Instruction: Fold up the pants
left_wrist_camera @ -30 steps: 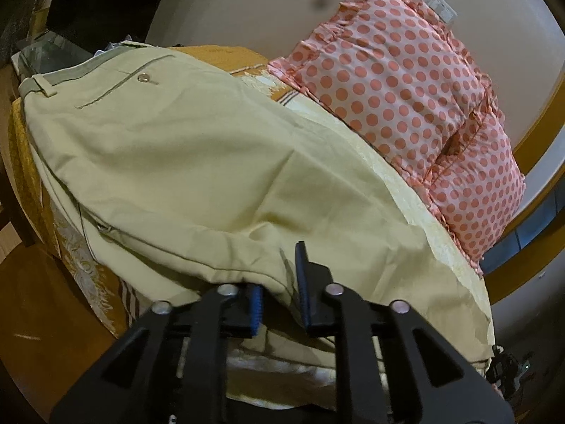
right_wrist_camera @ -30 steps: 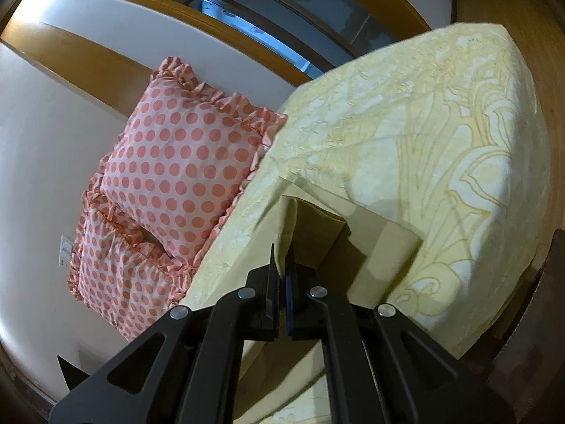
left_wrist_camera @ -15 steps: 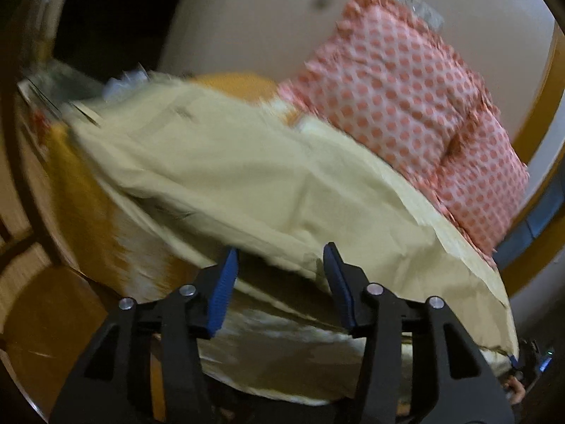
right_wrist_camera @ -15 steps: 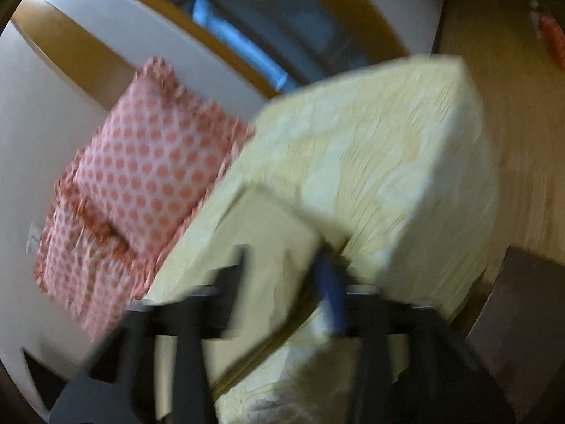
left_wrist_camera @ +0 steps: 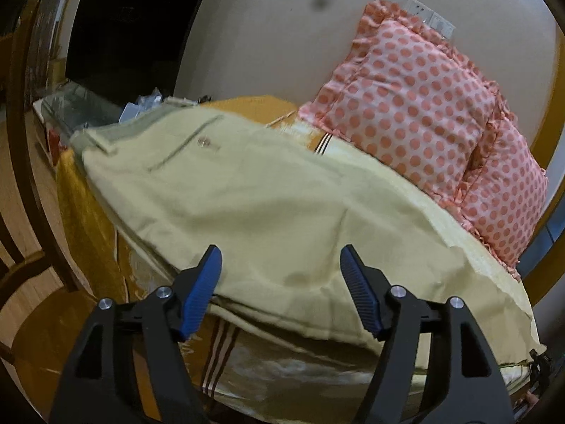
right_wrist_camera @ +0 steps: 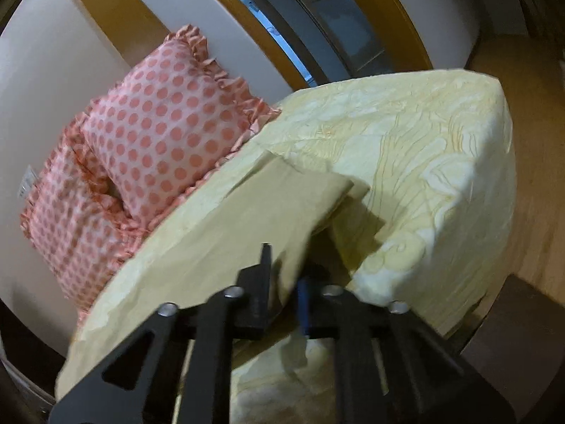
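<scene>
Pale yellow-beige pants (left_wrist_camera: 247,205) lie spread on the bed, waistband and back pocket at the far left. My left gripper (left_wrist_camera: 280,282) is open and empty, its blue pads (left_wrist_camera: 199,293) just off the near edge of the pants. In the right wrist view the leg end of the pants (right_wrist_camera: 254,219) lies folded on the yellow bedspread. My right gripper (right_wrist_camera: 284,282) has its jaws close together around the near edge of the pant leg fabric, which passes between the fingers.
Two pink polka-dot pillows (left_wrist_camera: 423,116) lean against the wall behind the pants; they also show in the right wrist view (right_wrist_camera: 152,134). The bedspread (right_wrist_camera: 423,148) drops off at the bed's corner. A wooden chair (left_wrist_camera: 28,268) and wood floor are at the left.
My left gripper opened wide, let go of the pants edge and pulled back. My right gripper opened briefly, shifted along the leg and closed down again on the fabric.
</scene>
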The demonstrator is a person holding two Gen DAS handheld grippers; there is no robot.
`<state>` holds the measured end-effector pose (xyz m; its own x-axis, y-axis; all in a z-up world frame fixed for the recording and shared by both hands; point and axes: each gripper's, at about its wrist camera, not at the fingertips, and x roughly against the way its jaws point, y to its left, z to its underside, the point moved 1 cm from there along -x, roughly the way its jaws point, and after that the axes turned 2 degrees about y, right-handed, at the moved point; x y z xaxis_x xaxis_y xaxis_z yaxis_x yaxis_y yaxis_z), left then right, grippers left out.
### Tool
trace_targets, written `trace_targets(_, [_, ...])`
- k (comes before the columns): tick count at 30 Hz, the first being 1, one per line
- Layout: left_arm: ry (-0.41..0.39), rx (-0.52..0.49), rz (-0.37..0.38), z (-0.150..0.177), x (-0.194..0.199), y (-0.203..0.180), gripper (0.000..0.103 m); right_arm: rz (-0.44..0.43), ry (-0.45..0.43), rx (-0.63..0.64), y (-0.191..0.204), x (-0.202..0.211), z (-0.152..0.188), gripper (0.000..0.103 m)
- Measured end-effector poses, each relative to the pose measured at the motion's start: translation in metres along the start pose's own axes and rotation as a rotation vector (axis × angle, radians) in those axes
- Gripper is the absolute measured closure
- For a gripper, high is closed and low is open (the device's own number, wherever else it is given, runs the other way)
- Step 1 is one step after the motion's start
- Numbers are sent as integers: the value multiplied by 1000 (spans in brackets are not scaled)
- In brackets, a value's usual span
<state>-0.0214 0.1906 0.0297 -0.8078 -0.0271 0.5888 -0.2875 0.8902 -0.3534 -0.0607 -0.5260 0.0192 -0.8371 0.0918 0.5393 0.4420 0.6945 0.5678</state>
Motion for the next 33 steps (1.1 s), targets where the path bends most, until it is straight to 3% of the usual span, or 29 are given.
trace_targets(3, [-22,-23,-2,5,0,-1,34,-45,-19,80,31,1,-9,99])
trace_targets(8, [-42,-19,1,8,0,-2,31,-337,-1,272,152,2,-7,99])
trace_targets(11, [-45,-4,16,7,2,1,31,-557,91,401,237,-2,31,99])
trace_targets(14, [-58,44,60,6,11,8,30,-733,244,539,303,-9,95,99])
trace_targets(15, [-66,54,68,5,15,10,29,-773,356,655,329,-14,136,99])
trace_targets(18, [-98,68,20,2,28,24,24,-710,634,973,357,-25,234,81])
trace_targets(19, [-107,76,3,1,30,30,23,-701,655,1022,355,-23,250,70])
trace_targets(21, [-115,111,-29,-1,31,46,23,-736,585,1043,348,-6,254,52])
trace_targets(22, [-116,127,-36,-2,30,52,23,-762,565,1023,346,0,247,37])
trace_targets(25, [-129,182,-35,-9,29,69,23,-782,426,936,340,9,216,35])
trace_targets(27, [-143,182,-55,-16,26,73,23,-672,353,925,342,1,211,35])
trace_targets(29, [-147,172,-80,-22,22,75,23,-507,364,989,350,-20,223,35])
trace_targets(30, [-143,171,-87,-25,18,77,23,-420,448,1049,349,-37,238,35])
trace_targets(32, [-127,178,-101,-29,12,79,23,-449,432,1053,351,-38,247,32])
trace_targets(33, [-115,185,-106,-30,8,82,23,-452,438,1061,353,-39,252,24])
